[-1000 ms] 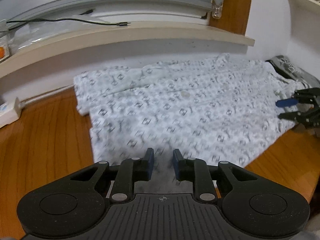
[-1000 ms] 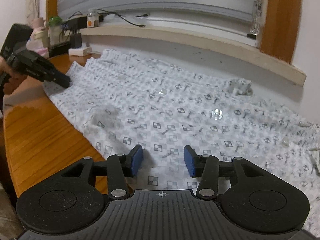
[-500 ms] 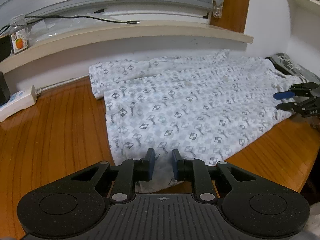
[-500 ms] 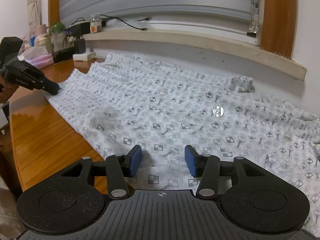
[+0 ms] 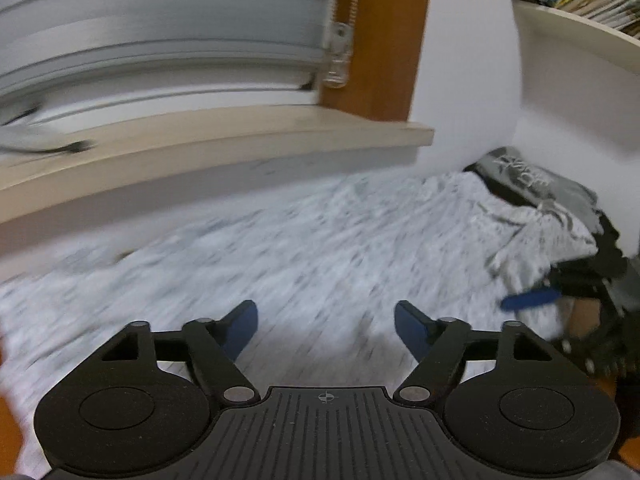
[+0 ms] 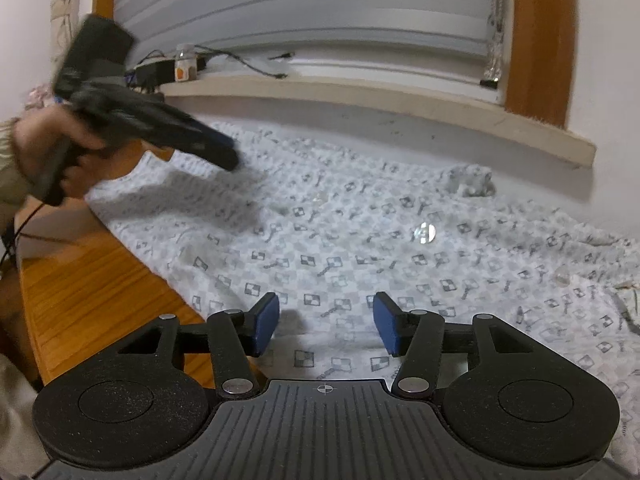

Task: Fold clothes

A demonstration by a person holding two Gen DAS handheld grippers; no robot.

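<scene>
The patterned shirt (image 6: 360, 248) lies spread flat along the wooden table (image 6: 92, 296), its far edge against the wall under the window sill (image 6: 360, 96) and its near hem close to the table's front edge. A button (image 6: 425, 233) shows near the middle, and a crumpled bit of cloth, perhaps the collar, sits at the far right. A dark grey garment (image 5: 532, 184) lies heaped just past the shirt's end, in the corner.

The left gripper (image 5: 326, 328) is over the cloth with nothing between its blue pads; its jaws have just been opening and now stand wide (that view is heavily blurred, so exactly which part of the shirt lies under it cannot be told). Seen from the right wrist, it is in a hand (image 6: 52, 152) above the shirt's left end, clear of the fabric. The right gripper (image 6: 326, 326) hovers low over the near hem, jaws about half apart, gripping nothing.

The step in hand looks like picking up an edge for a fold. To do it well, each gripper should come down on one layer of hem at matching points, close fully before any lift, and rise together so the cloth stays taut. Grabbing mid-panel would bunch it, and a one-sided pull would drag the shirt off the table.
</scene>
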